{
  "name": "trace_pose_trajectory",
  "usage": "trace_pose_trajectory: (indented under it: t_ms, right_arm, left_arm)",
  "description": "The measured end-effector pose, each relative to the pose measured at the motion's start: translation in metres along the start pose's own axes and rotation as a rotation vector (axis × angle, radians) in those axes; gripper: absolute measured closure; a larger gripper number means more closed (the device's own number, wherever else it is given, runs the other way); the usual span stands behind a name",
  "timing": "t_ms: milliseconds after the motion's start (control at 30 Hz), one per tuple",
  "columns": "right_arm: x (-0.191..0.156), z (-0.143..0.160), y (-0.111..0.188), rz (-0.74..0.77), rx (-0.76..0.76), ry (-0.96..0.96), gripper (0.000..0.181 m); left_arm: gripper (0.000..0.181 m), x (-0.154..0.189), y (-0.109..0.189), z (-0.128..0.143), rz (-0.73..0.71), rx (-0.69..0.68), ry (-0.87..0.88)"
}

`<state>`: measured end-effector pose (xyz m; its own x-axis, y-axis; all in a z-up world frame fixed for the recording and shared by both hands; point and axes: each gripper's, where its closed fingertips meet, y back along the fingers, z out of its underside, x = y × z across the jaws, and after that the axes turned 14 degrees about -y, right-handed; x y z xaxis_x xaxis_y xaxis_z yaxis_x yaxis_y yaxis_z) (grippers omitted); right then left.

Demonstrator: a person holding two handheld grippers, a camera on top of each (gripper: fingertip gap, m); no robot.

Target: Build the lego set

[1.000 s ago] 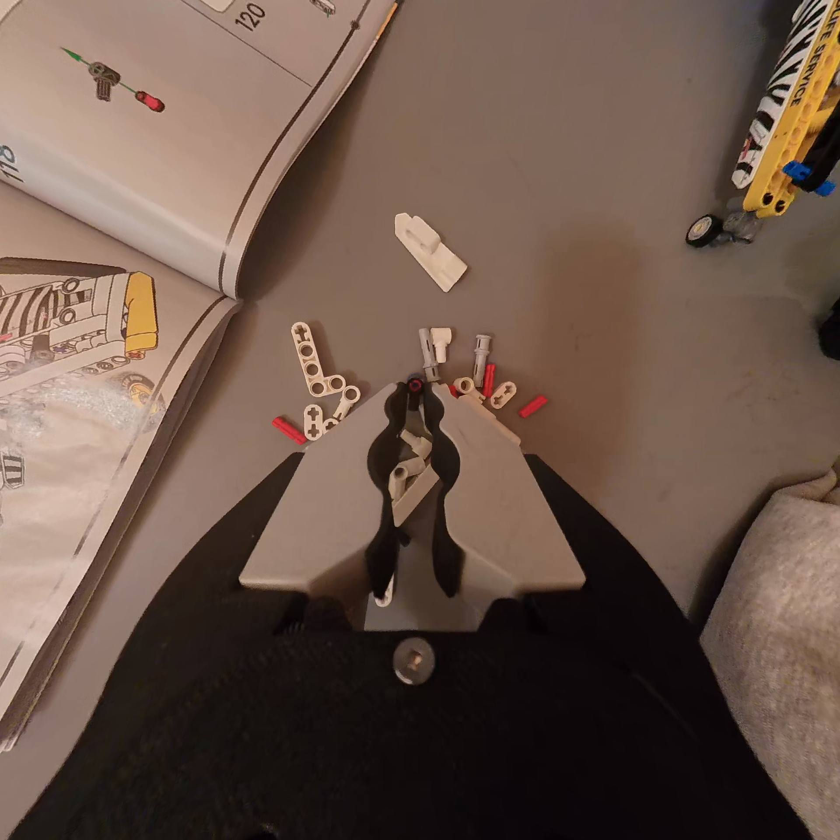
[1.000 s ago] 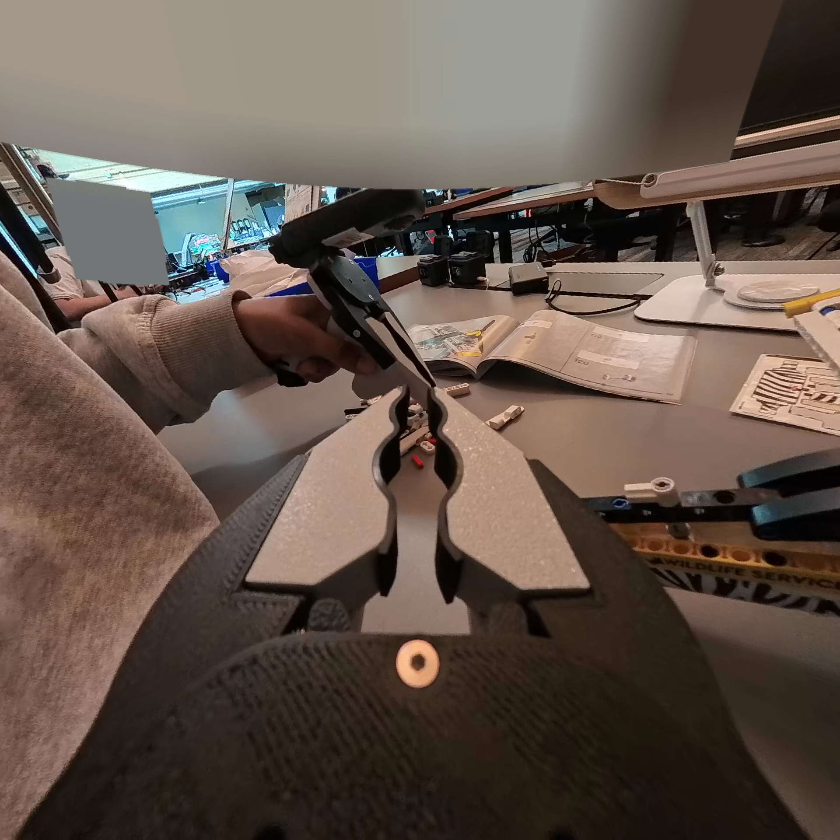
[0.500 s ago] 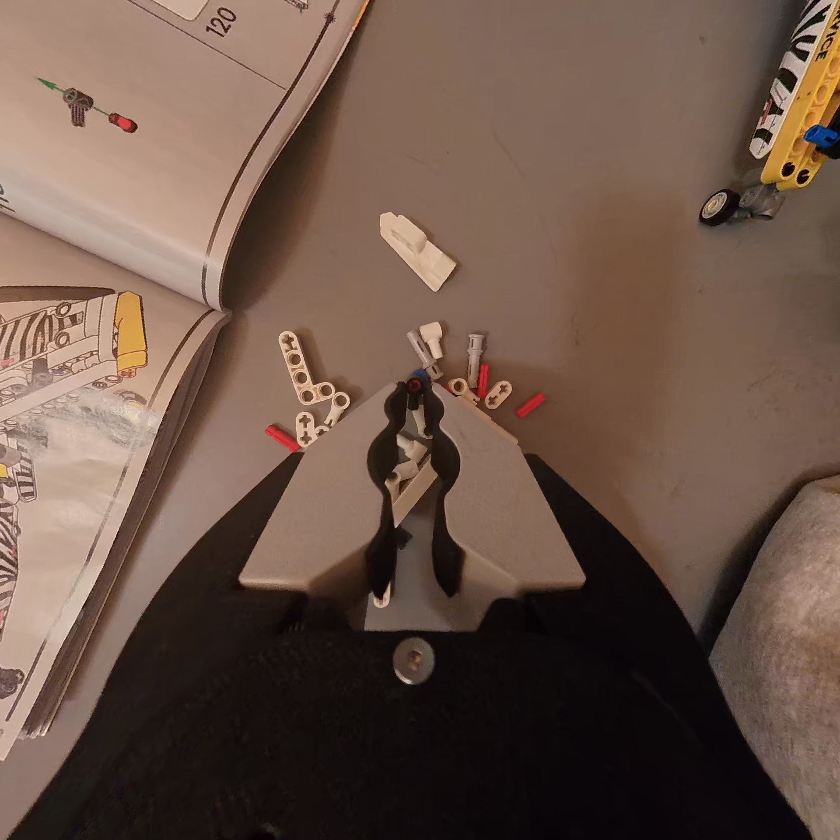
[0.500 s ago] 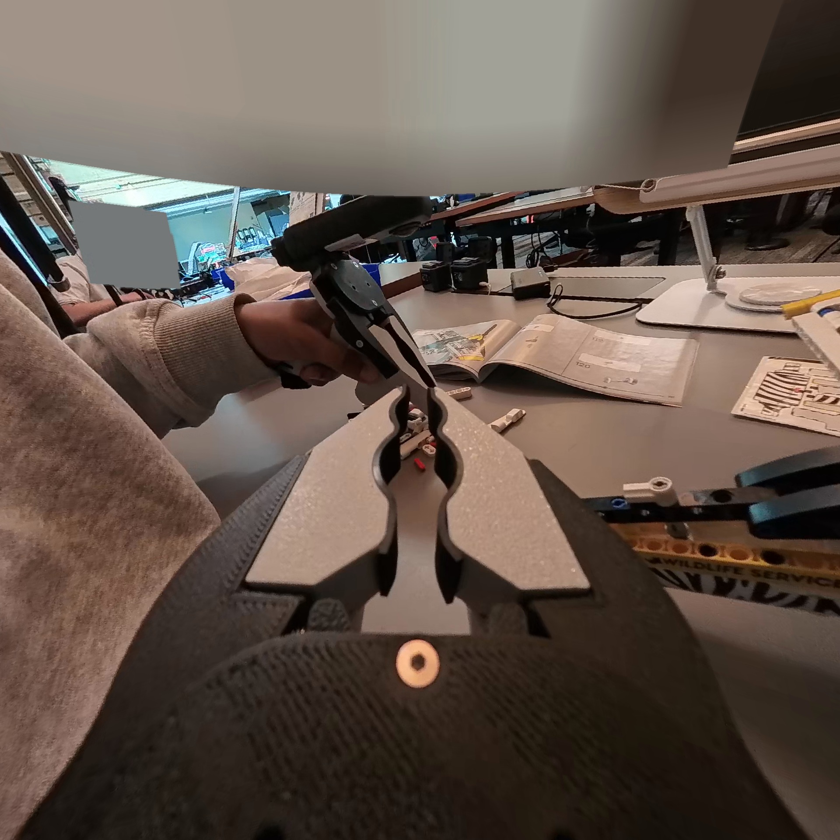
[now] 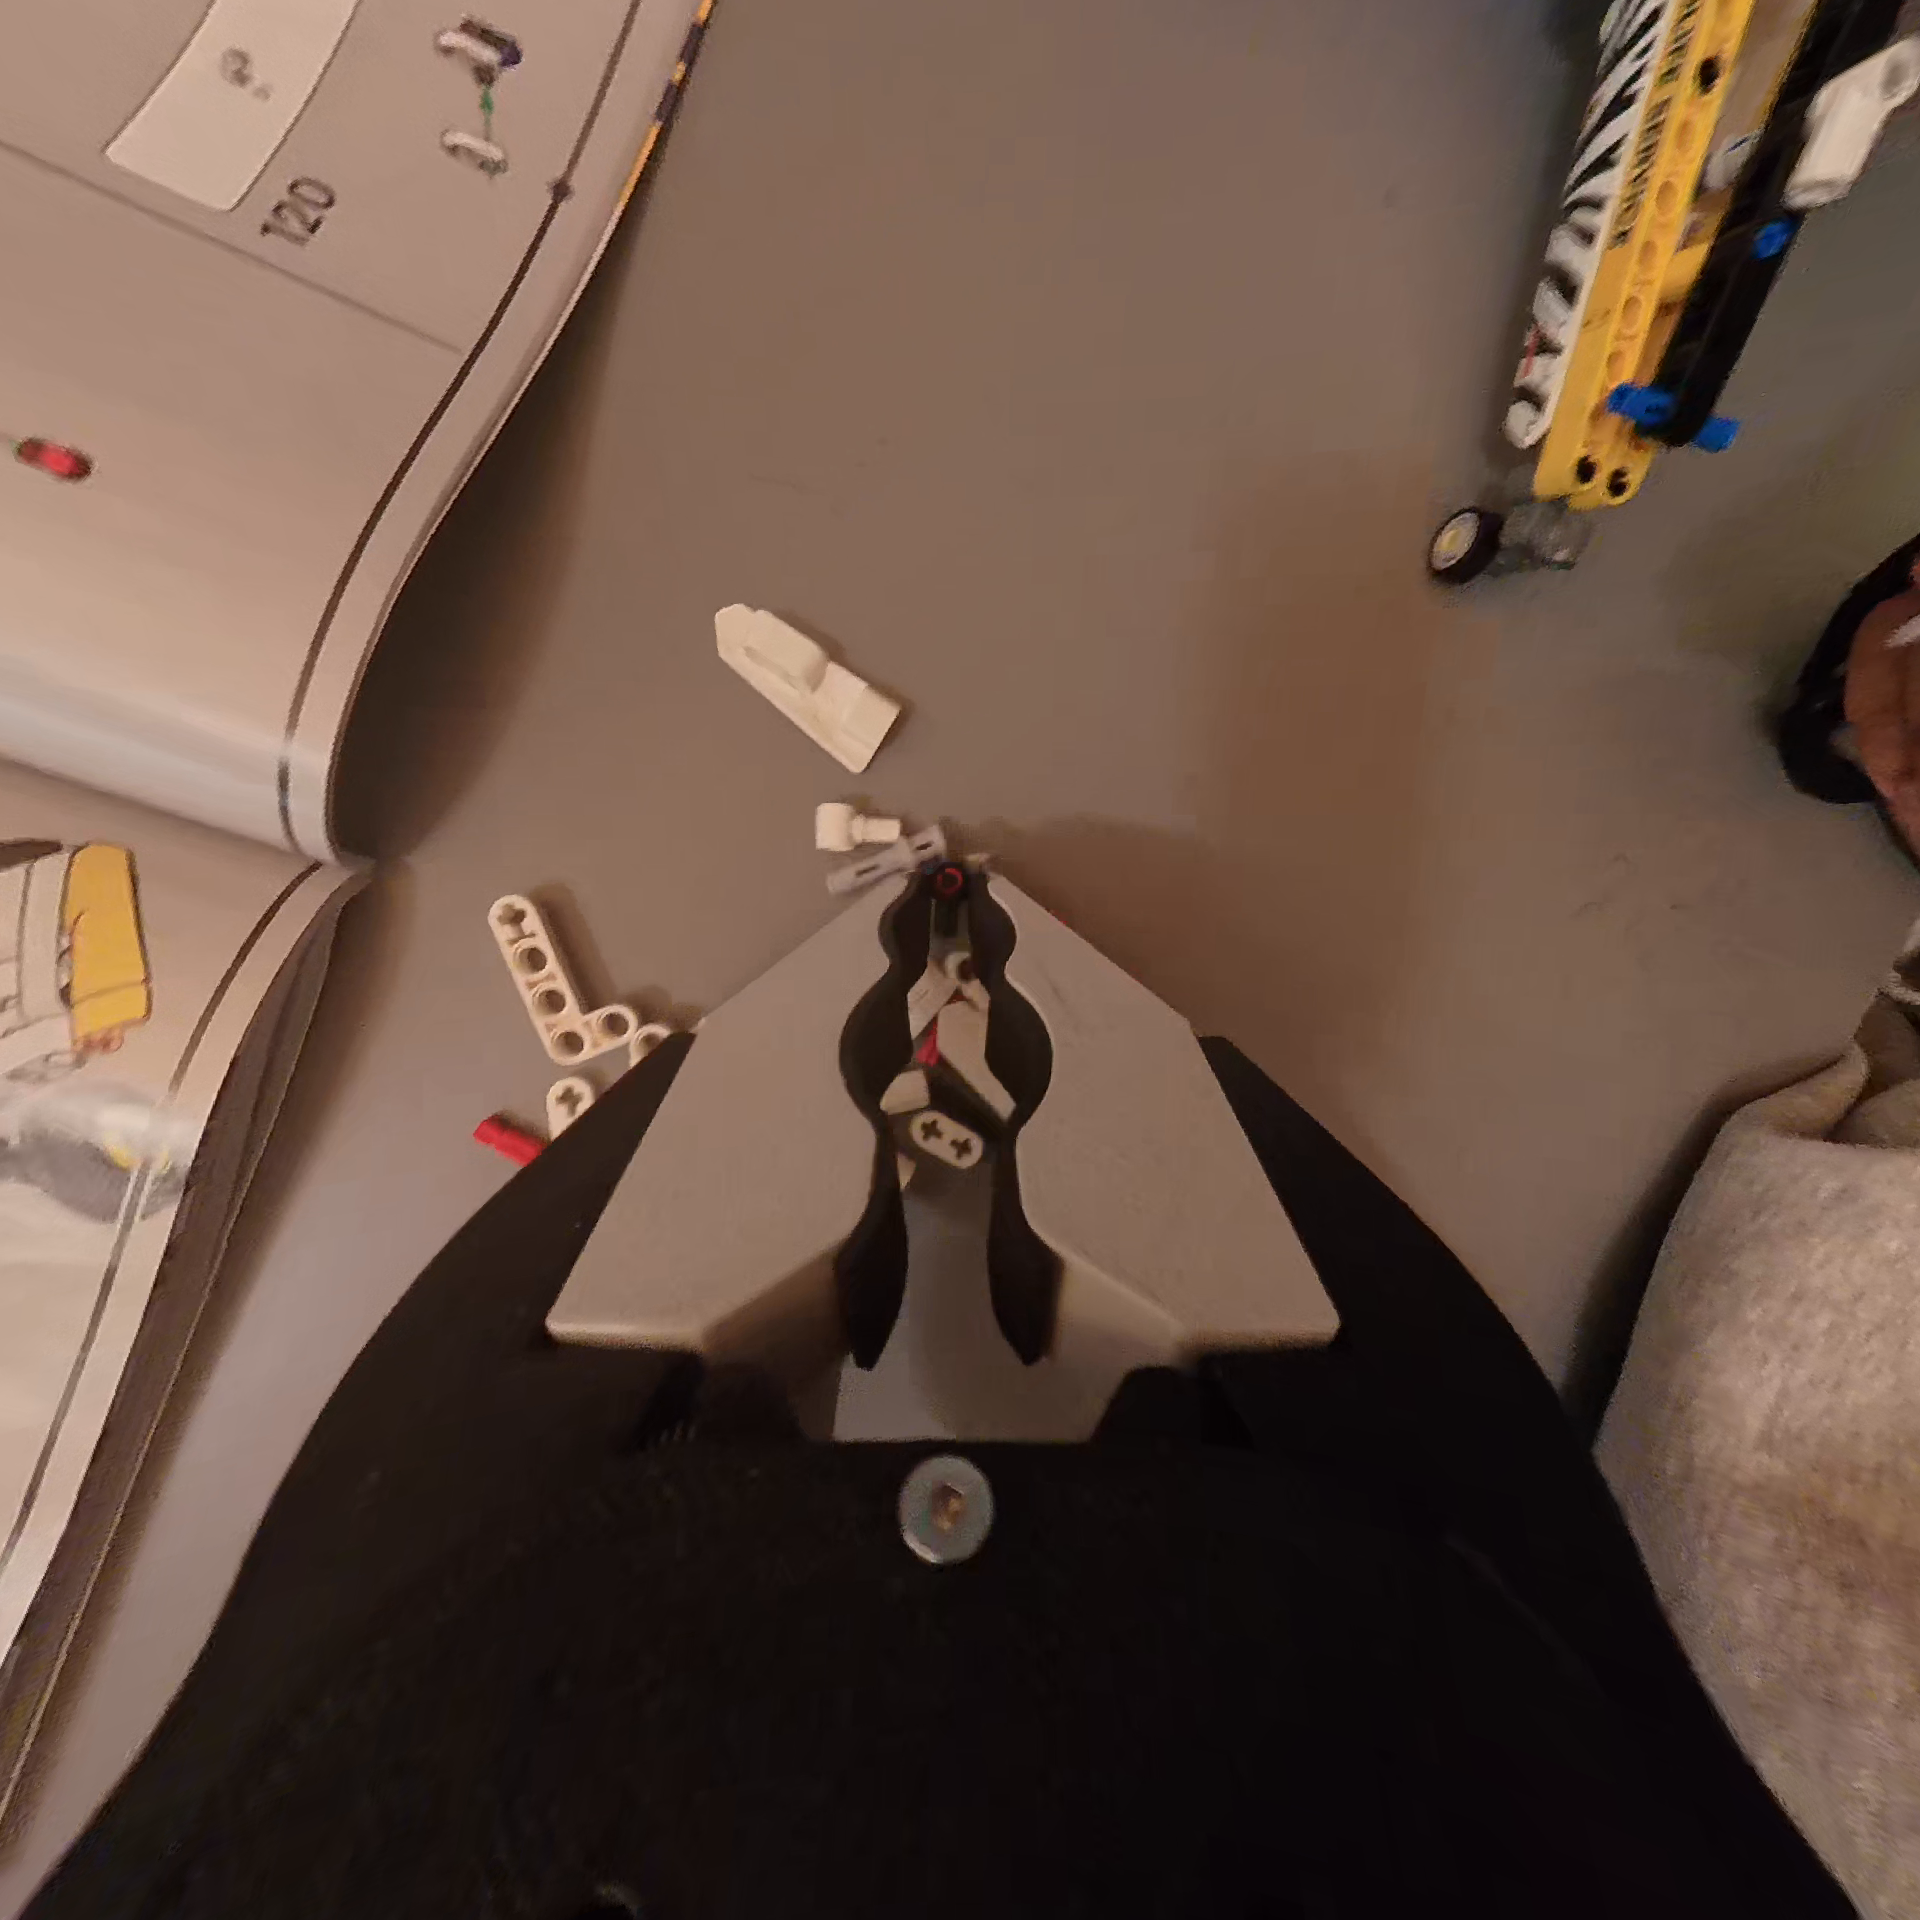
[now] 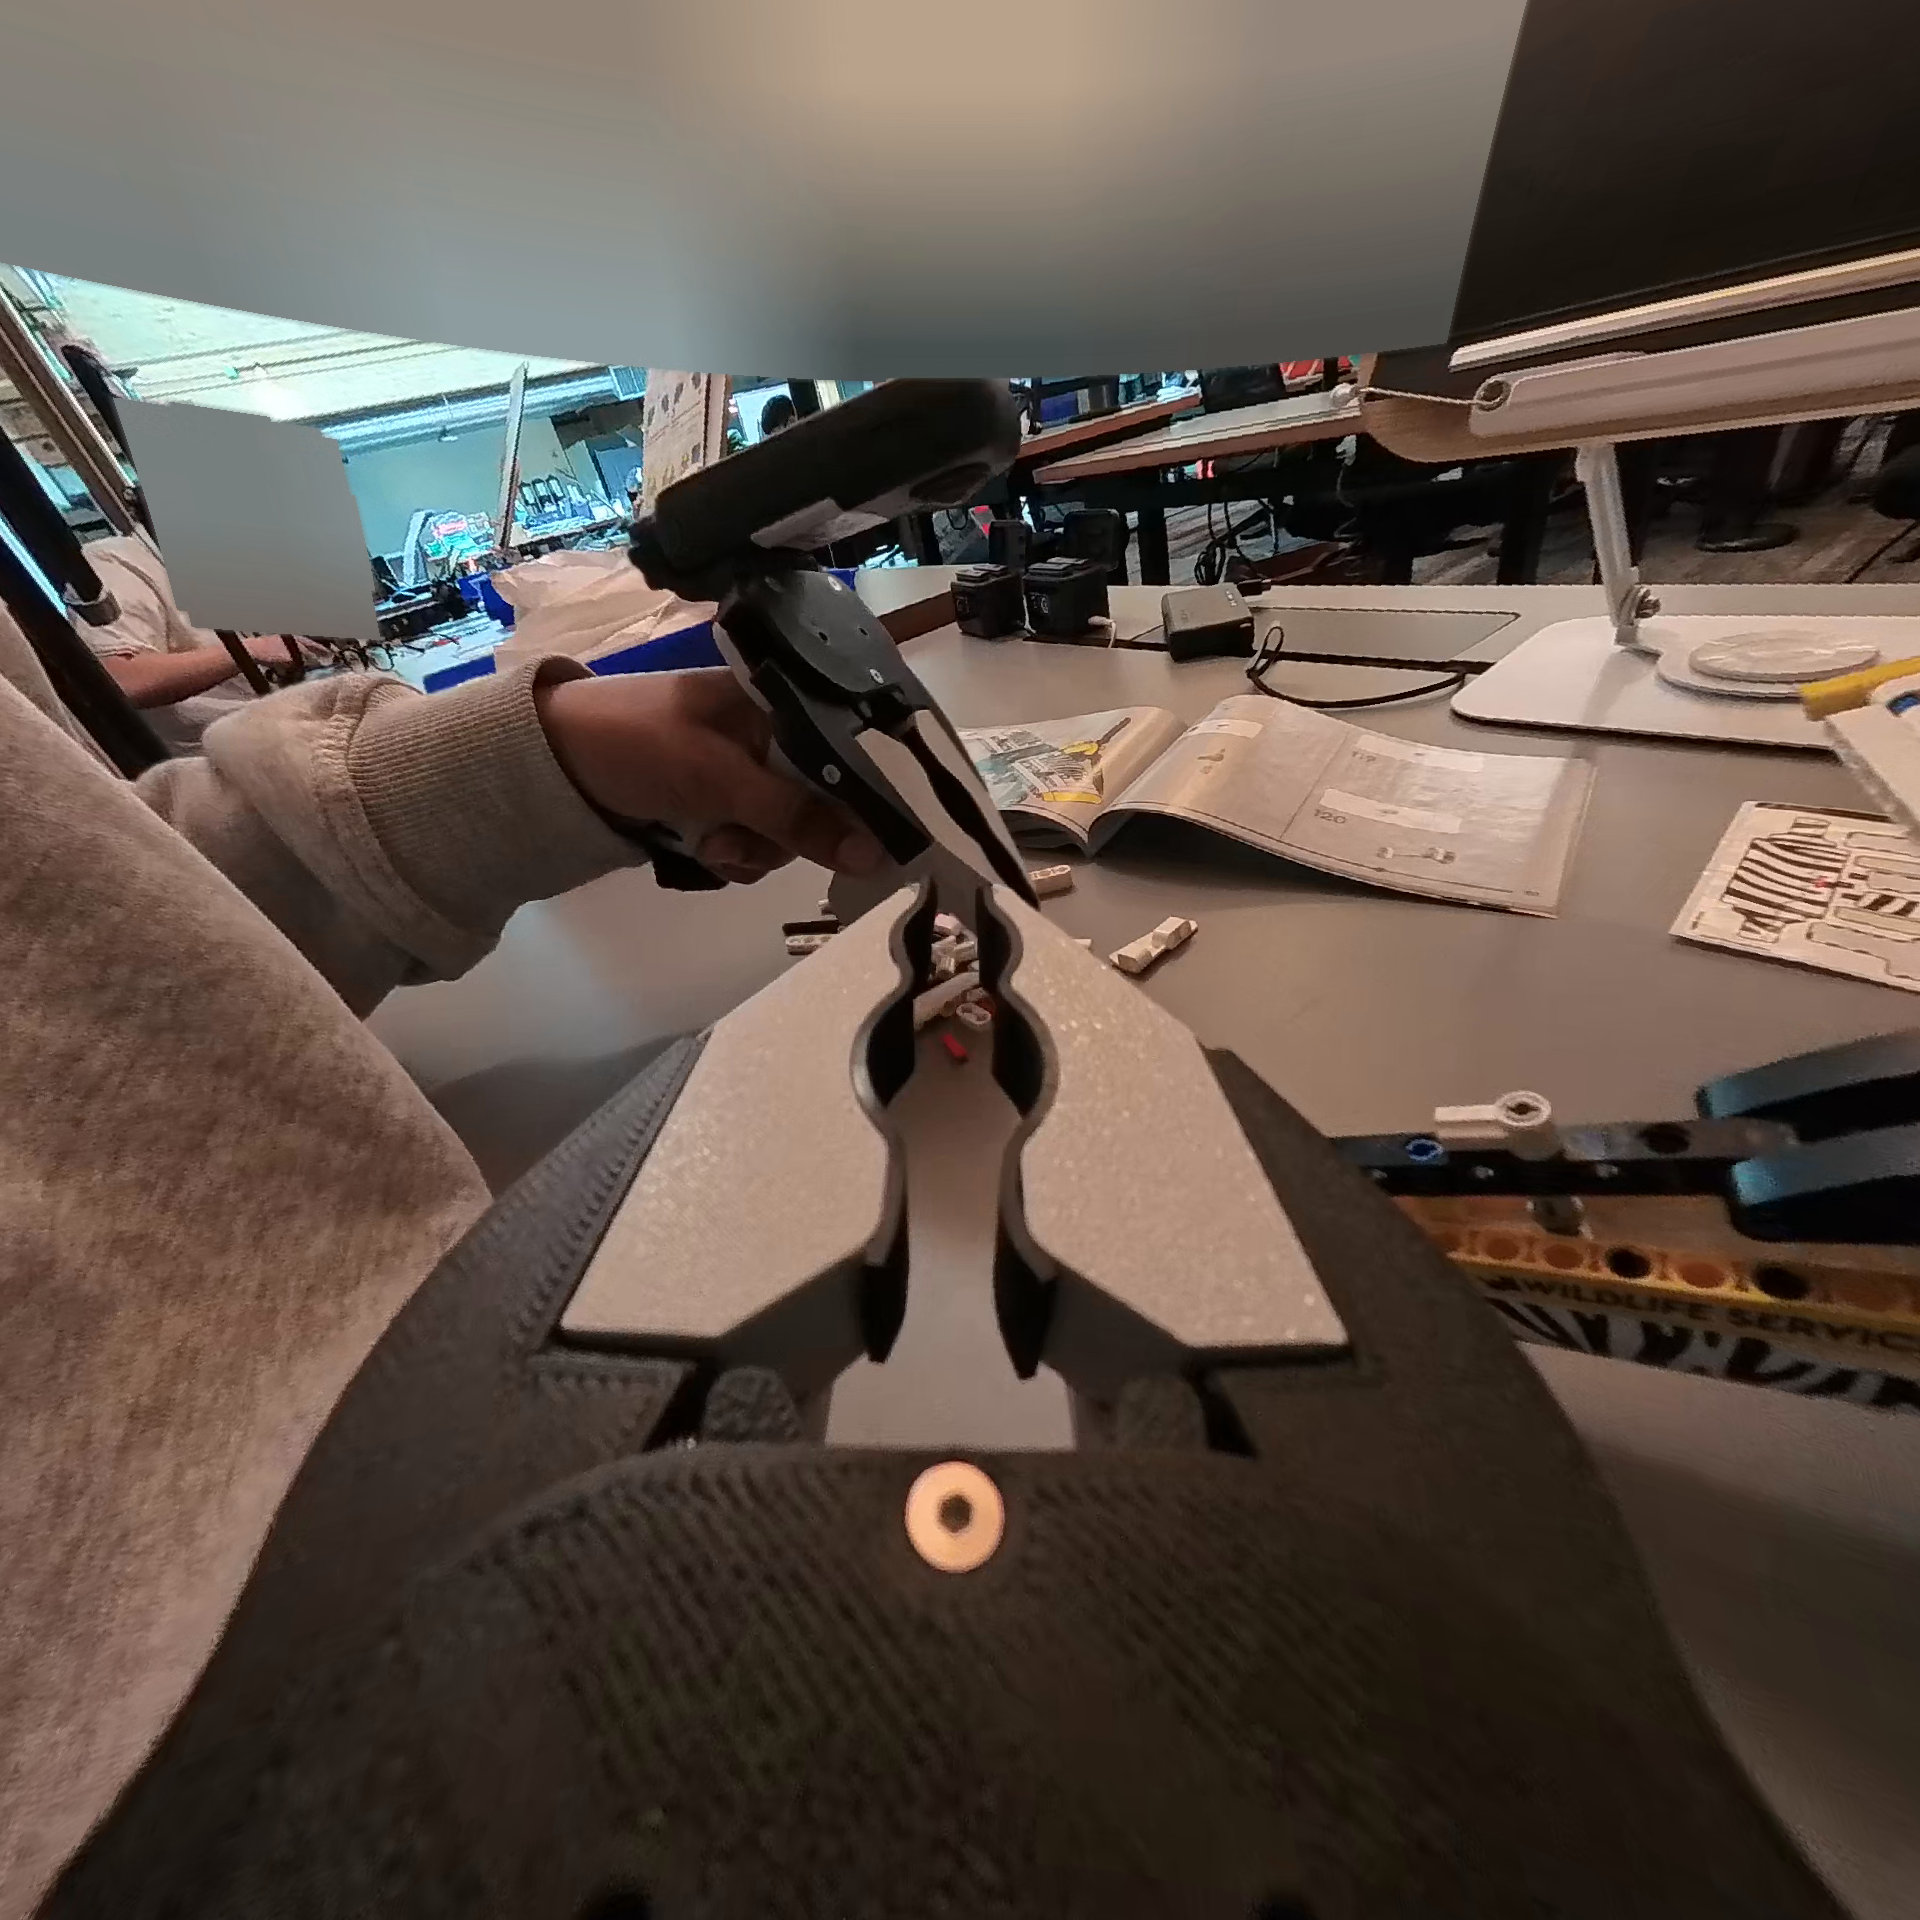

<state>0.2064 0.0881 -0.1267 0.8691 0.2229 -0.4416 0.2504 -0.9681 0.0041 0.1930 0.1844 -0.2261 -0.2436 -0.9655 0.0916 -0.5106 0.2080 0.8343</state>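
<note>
My left gripper [image 5: 948,896] points down at a pile of loose pieces [image 5: 940,1039] and is shut on a small dark pin with a red end [image 5: 948,881]. A white L-beam [image 5: 551,987], a white panel piece [image 5: 805,686], a grey pin [image 5: 883,862] and a red pin [image 5: 507,1135] lie around it. The yellow zebra-striped model [image 5: 1652,260] lies at the far right. In the right wrist view my right gripper [image 6: 951,896] is low over the table, empty, its fingers a narrow gap apart. The model [image 6: 1621,1262] is to its right and the left gripper [image 6: 1023,894] is ahead over the pile [image 6: 956,977].
An open instruction booklet [image 5: 260,416] lies left of the pile and also shows in the right wrist view [image 6: 1299,790]. A sticker sheet [image 6: 1808,894] and a white monitor stand [image 6: 1662,675] are at the back right. A person's grey sleeve [image 5: 1766,1351] is at the right. My hands' fingertips stand some 15 cm from each other.
My left gripper has moved right and forward over the pile, still holding the pin. The grey pins now lie left of its tips. The right gripper has hardly moved.
</note>
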Motion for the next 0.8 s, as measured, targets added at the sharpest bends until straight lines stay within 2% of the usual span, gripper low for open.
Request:
trace_pose_trajectory:
  t_ms: [133,300,400,533,600,667,800]
  right_arm:
    - [0.001,0.003,-0.002,0.015,-0.019,0.008,0.175]
    - [0.002,0.010,-0.008,0.044,-0.063,0.036,0.175]
    - [0.003,0.016,-0.012,0.075,-0.100,0.071,0.175]
    - [0.002,0.019,-0.021,0.118,-0.108,0.133,0.178]
    - [-0.006,0.016,-0.031,0.084,-0.087,0.119,0.178]
    - [-0.014,0.015,-0.045,0.046,-0.096,0.105,0.173]
    - [-0.017,0.008,-0.075,0.060,-0.126,0.172,0.156]
  left_arm:
    - [0.176,0.010,0.004,-0.019,0.080,0.115,0.019]
    - [0.175,0.021,0.024,-0.046,0.235,0.369,0.081]
    - [0.175,0.016,0.041,-0.057,0.244,0.531,0.059]
    - [0.175,0.014,0.062,-0.060,0.263,0.685,-0.002]
    - [0.175,0.013,0.073,-0.060,0.292,0.749,0.004]
    - [0.175,0.006,0.083,-0.058,0.281,0.779,0.034]
    - [0.175,-0.012,0.110,-0.052,0.231,0.868,0.029]
